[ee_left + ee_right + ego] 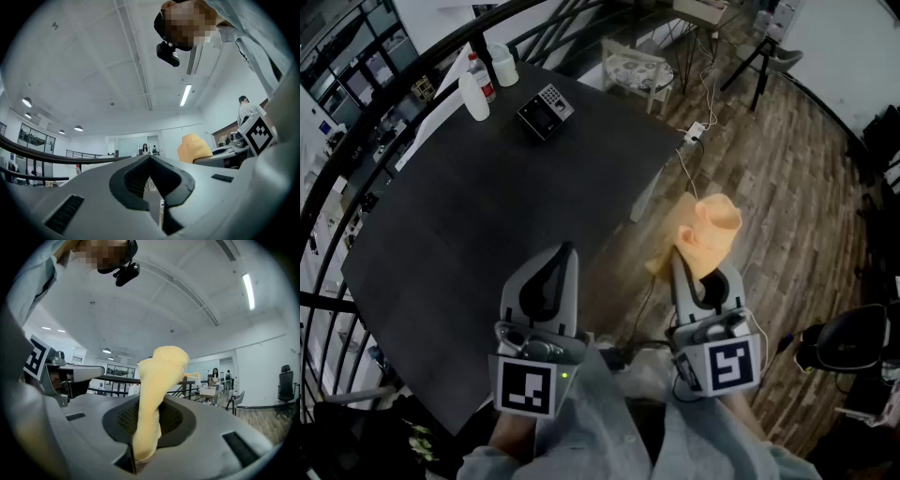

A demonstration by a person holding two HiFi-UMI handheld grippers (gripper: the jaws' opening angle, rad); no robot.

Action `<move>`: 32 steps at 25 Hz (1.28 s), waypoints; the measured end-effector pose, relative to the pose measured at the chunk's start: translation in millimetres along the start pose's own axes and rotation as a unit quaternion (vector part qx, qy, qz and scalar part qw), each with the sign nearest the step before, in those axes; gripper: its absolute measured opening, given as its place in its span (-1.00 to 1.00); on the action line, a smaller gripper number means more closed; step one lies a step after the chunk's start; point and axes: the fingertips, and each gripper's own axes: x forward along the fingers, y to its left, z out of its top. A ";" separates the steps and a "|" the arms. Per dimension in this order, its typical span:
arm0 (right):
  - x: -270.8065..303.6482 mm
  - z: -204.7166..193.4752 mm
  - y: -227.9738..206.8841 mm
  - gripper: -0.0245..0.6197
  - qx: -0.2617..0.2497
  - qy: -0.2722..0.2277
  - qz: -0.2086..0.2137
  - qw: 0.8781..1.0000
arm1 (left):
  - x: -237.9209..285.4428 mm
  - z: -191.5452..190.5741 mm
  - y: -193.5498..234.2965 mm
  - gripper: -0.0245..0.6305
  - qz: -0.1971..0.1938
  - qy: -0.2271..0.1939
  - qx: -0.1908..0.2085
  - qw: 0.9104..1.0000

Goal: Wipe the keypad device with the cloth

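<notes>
The keypad device [545,110] lies at the far end of the dark table [478,225], well apart from both our grippers and untouched. Just beside it to the left stand a clear bottle [475,89] with a red label and a white jar [503,66].

The cloth [709,234], a soft peach-yellow, is bunched and pokes upward out of our right gripper [686,272], which hangs past the table's edge over the wooden floor [778,187]. In the right gripper view the jaws are clenched on the cloth [157,394], with its crumpled end sticking out beyond them.

Our left gripper [564,253] hovers over the near part of the table, its jaws pressed together with nothing between them.
</notes>
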 end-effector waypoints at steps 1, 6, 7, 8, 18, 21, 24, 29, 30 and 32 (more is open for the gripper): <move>0.1 0.8 -0.5 -0.71 0.000 0.000 0.000 1.000 | -0.2 -0.5 -0.2 -0.89 0.000 0.001 0.000 1.000; -0.7 2.4 -3.0 -0.71 0.000 -0.001 -0.002 1.000 | 0.1 0.7 -2.1 -0.89 -0.003 -0.001 -0.001 1.000; -0.9 2.4 -3.6 -0.71 0.000 -0.001 -0.002 1.000 | 0.3 1.1 -2.6 -0.89 -0.003 -0.001 0.000 1.000; -1.2 2.5 -3.9 -0.71 0.001 -0.001 -0.002 1.000 | 0.4 1.3 -3.2 -0.89 -0.003 -0.001 0.000 1.000; -4.4 2.7 -5.3 -0.71 0.010 -0.010 -0.010 1.000 | -3.0 -2.6 -2.1 -0.89 -0.005 0.001 -0.007 1.000; -8.8 5.6 -10.3 -0.71 0.010 -0.013 -0.023 1.000 | -2.0 -2.1 -4.9 -0.89 -0.011 -0.002 -0.008 1.000; -13.8 7.3 -19.0 -0.71 0.001 -0.016 -0.035 0.999 | 1.5 -1.7 -10.9 -0.89 -0.017 -0.004 -0.010 1.000; -17.4 9.2 -35.8 -0.70 -0.013 -0.031 -0.054 0.998 | 9.4 -5.7 -17.9 -0.89 -0.018 0.002 -0.009 1.000; -16.7 9.6 -38.5 -0.70 -0.016 -0.033 -0.054 0.998 | 11.9 -6.1 -18.8 -0.89 -0.017 0.003 -0.008 1.000; -13.1 9.2 -44.5 -0.70 -0.013 -0.038 -0.047 0.998 | 18.0 -7.4 -20.7 -0.89 -0.012 0.007 -0.007 1.000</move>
